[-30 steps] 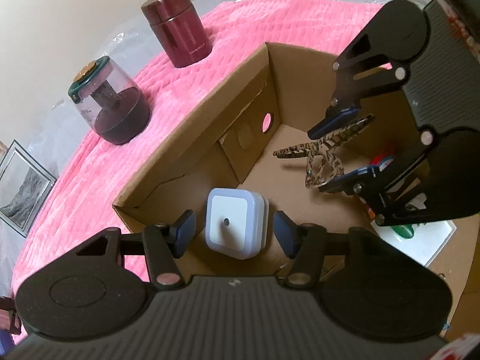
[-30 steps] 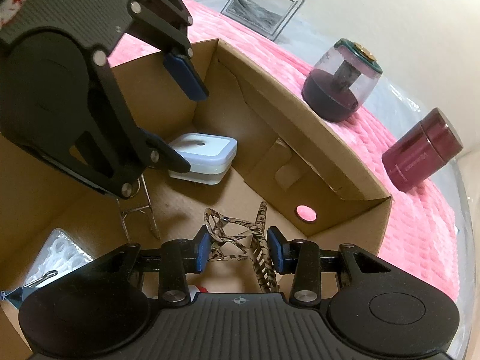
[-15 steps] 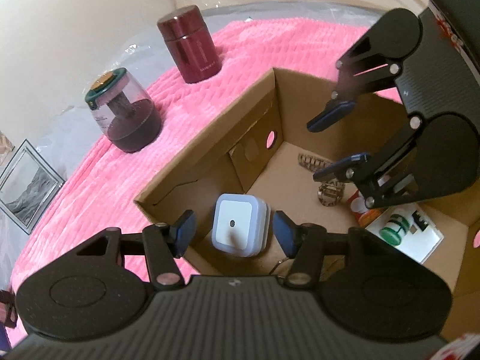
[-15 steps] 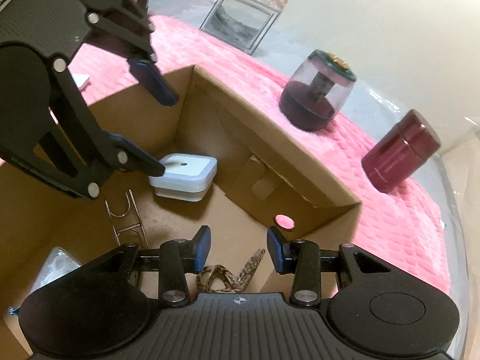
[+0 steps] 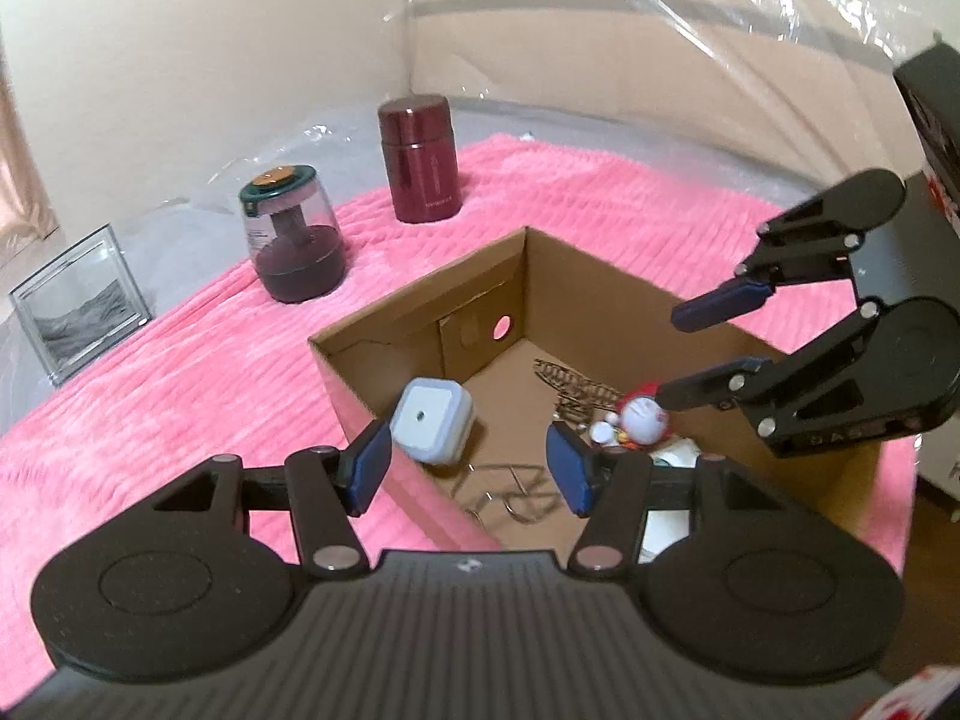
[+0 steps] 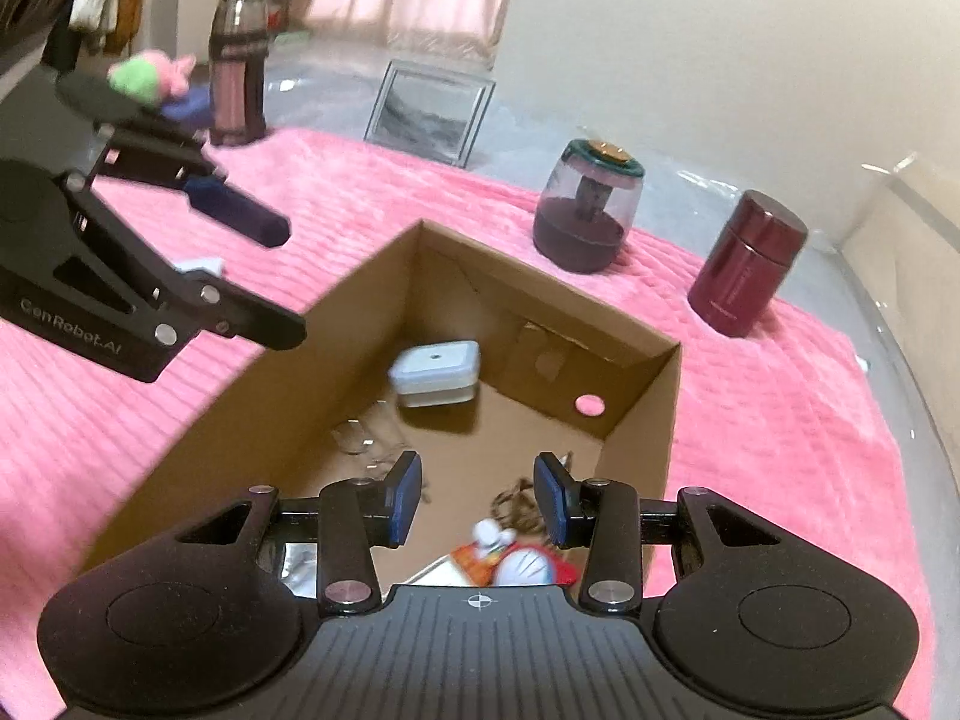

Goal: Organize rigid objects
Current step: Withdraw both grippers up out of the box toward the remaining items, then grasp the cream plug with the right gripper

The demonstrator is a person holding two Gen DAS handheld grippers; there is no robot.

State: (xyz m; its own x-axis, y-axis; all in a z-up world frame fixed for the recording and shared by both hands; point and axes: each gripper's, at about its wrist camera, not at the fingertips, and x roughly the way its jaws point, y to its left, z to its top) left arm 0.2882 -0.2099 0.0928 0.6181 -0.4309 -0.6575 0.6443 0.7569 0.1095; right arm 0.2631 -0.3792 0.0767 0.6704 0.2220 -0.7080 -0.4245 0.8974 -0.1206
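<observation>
An open cardboard box (image 5: 420, 306) stands on a pink blanket (image 5: 180, 396). On its floor lie a white square night light (image 5: 432, 420), a brown patterned clip (image 5: 570, 384), a small blue-and-white toy figure (image 5: 642, 420) and a bent wire piece (image 5: 510, 492). My left gripper (image 5: 468, 471) hangs open above the box's near corner with nothing between its pads. My right gripper (image 6: 478, 498) hovers open over the box (image 6: 540, 294), above the toy (image 6: 522, 561) and the clip (image 6: 516, 504), holding nothing. Each gripper shows in the other's view: right (image 5: 696, 354), left (image 6: 282, 279).
On the blanket behind the box stand a maroon flask (image 5: 423, 165) and a dome-shaped jar with a green lid (image 5: 294, 240). A framed picture (image 5: 78, 306) leans further left. A dark bottle (image 6: 237, 84) and a green-pink plush (image 6: 150, 75) sit beyond the blanket.
Both grippers have risen and drawn back out of the box. The patterned clip that was between my right fingers now lies on the box floor. The night light stays put.
</observation>
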